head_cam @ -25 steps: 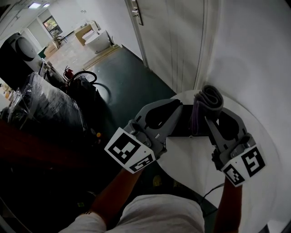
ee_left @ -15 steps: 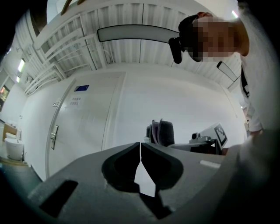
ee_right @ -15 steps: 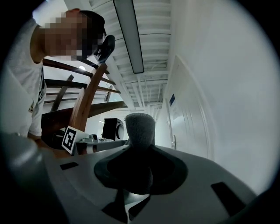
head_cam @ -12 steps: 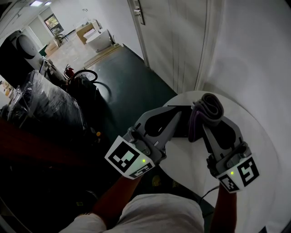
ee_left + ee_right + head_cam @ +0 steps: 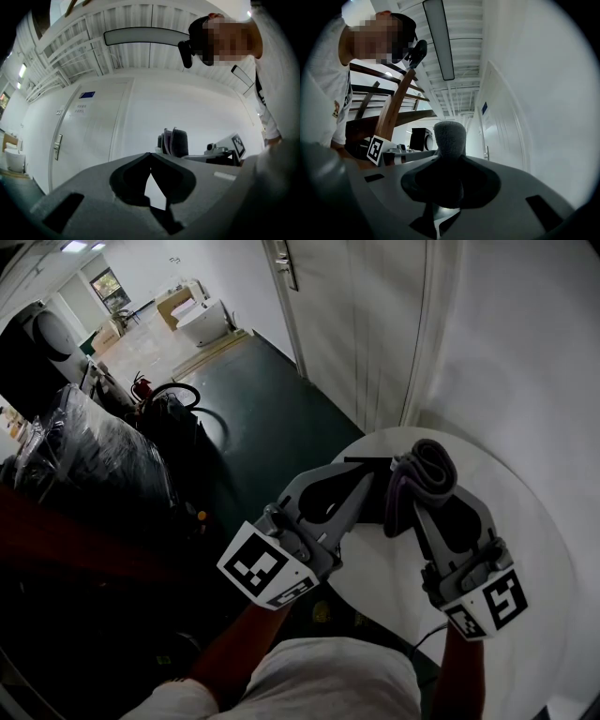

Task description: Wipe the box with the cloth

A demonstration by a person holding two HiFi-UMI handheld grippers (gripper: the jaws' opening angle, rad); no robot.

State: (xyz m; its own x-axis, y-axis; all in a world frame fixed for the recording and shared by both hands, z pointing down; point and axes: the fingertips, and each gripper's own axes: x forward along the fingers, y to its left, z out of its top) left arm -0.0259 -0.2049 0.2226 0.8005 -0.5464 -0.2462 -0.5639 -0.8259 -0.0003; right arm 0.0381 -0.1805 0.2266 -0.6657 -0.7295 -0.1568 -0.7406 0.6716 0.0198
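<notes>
A flat black box (image 5: 377, 502) lies on the round white table (image 5: 525, 549), mostly hidden between my two grippers. My left gripper (image 5: 367, 476) is shut with nothing between its jaws, its tips over the box's left part; in the left gripper view the left gripper (image 5: 150, 154) shows its jaws meeting. My right gripper (image 5: 420, 491) is shut on a folded grey cloth (image 5: 427, 465), held upright over the box's right side. In the right gripper view the cloth (image 5: 450, 138) stands out of the right gripper (image 5: 449, 158). The left gripper view also shows the cloth (image 5: 176, 143).
A white door (image 5: 356, 324) with a metal handle (image 5: 281, 263) and a white wall stand behind the table. Dark green floor (image 5: 262, 399) lies to the left, with plastic-wrapped goods (image 5: 84, 465) and dark clutter. A cable (image 5: 433, 632) hangs at the table's near edge.
The left gripper's jaws have gone from open to shut. The right gripper with the cloth has shifted slightly left and nearer. The box has stayed put.
</notes>
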